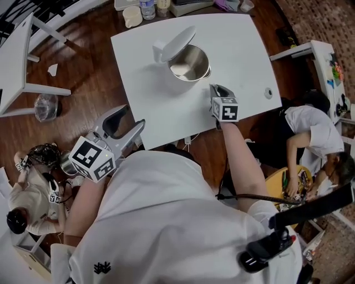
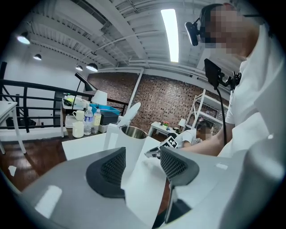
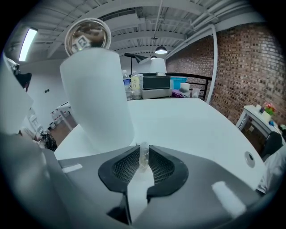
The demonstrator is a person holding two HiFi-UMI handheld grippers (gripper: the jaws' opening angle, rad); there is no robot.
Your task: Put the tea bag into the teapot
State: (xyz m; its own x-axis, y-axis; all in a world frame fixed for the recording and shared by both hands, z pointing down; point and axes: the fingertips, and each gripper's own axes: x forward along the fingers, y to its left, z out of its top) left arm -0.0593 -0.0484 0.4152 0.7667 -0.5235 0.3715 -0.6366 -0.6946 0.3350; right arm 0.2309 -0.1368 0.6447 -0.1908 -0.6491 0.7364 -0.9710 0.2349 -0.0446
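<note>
The white teapot [image 1: 186, 64] stands on the white table [image 1: 244, 50] with its lid tipped up and its steel inside showing. My right gripper [image 1: 216, 90] rests low over the table just to the right of the pot and is shut on a small pale tea bag [image 3: 143, 155], pinched between the pads. In the right gripper view the teapot [image 3: 96, 98] rises close on the left. My left gripper [image 1: 125, 125] hangs off the table's near left corner, open and empty. In the left gripper view the teapot [image 2: 127, 139] lies ahead between the spread fingers [image 2: 175, 166].
Bottles and cups [image 1: 145, 10] crowd the table's far edge. A round cable hole [image 1: 268, 92] sits near the right edge. A person [image 1: 310, 133] sits at the right, another [image 1: 28, 205] at the lower left. A second white table [image 1: 14, 55] stands at the left.
</note>
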